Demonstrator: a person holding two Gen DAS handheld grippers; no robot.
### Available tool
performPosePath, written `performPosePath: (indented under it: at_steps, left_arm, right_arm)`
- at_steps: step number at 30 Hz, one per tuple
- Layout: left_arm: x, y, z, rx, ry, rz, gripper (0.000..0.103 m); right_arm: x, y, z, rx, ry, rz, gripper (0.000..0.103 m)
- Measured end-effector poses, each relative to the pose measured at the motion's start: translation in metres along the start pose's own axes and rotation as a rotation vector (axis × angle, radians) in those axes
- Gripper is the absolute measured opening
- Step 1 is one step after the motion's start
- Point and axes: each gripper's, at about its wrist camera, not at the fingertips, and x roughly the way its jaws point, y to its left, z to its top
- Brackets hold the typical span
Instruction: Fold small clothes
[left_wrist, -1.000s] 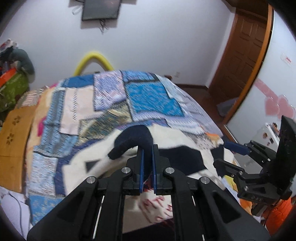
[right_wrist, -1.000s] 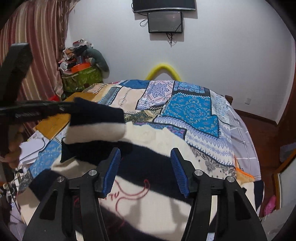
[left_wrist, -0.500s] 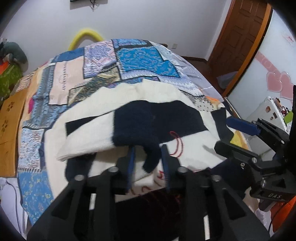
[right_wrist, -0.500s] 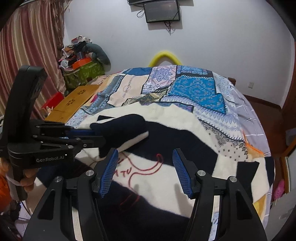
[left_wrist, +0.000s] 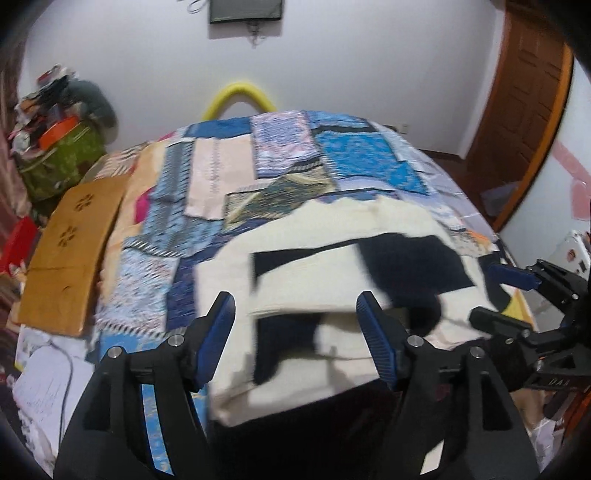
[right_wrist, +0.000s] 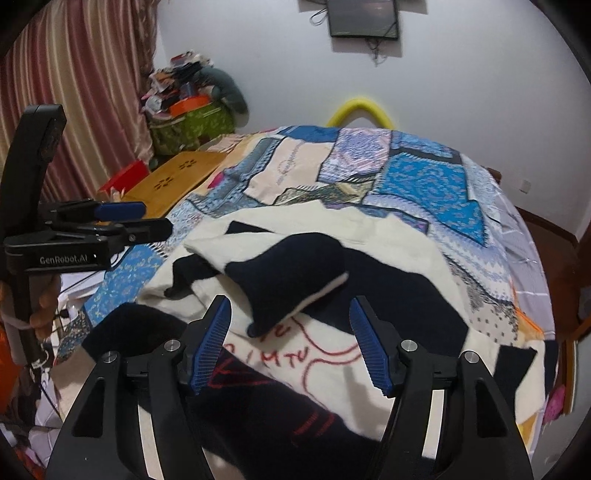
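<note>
A cream and navy knit sweater (left_wrist: 332, 266) with red stitched lettering lies spread on the patchwork bed; it also shows in the right wrist view (right_wrist: 388, 295). One sleeve (right_wrist: 291, 273) lies folded across its body, navy cuff toward me. My left gripper (left_wrist: 295, 328) is open and empty, just above the sweater's near edge; it also shows from the side at the left of the right wrist view (right_wrist: 147, 218). My right gripper (right_wrist: 290, 338) is open and empty over the sweater's front, and its fingers (left_wrist: 513, 277) show at the right of the left wrist view.
The patchwork bedspread (left_wrist: 280, 147) covers the bed beyond the sweater. A wooden board (left_wrist: 70, 251) lies on the bed's left side. A green bag with clutter (right_wrist: 192, 122) stands by the curtain. A wooden door (left_wrist: 517, 110) is at the right.
My left gripper has opened, let go of the sleeve and pulled back. The sleeve now lies folded across the sweater. My right gripper has stayed open.
</note>
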Motion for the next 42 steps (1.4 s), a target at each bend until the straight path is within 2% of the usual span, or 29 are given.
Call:
performPosePath:
  at_steps: [6,12,17,22,24,26,27,29,32,42]
  left_arm:
    - [0.015,0.047,-0.018,-0.054,0.064,0.065,0.071]
    - [0.041,0.074,-0.034,-0.087,0.138,0.091,0.071]
    - [0.066,0.085,-0.048,-0.128,0.214,0.066,0.071]
    - [0.084,0.081,-0.057,-0.114,0.257,0.068,0.071]
    - [0.087,0.080,-0.058,-0.114,0.259,0.063,0.071]
    - [0.088,0.080,-0.057,-0.119,0.259,0.059,0.071]
    - [0.089,0.080,-0.057,-0.122,0.258,0.057,0.071]
    - [0.091,0.080,-0.057,-0.121,0.260,0.057,0.071]
    - [0.092,0.080,-0.058,-0.120,0.262,0.059,0.071]
    - [0.093,0.075,-0.059,-0.102,0.261,0.082,0.071]
  right_arm:
    - [0.032,0.012,0.011,-0.046,0.075,0.021,0.063]
    - [0.063,0.020,0.022,-0.087,0.164,0.029,0.063]
    - [0.081,0.027,0.030,-0.125,0.206,0.015,0.063]
    - [0.093,0.031,0.035,-0.132,0.208,0.028,0.063]
    - [0.096,0.032,0.037,-0.138,0.206,0.032,0.057]
    - [0.098,0.032,0.036,-0.142,0.205,0.029,0.037]
    - [0.099,0.032,0.036,-0.140,0.205,0.027,0.032]
    - [0.099,0.028,0.036,-0.126,0.200,0.028,0.016]
    - [0.092,0.019,0.036,-0.096,0.158,0.021,0.010]
    - [0.050,-0.007,0.041,0.022,0.013,-0.025,0.009]
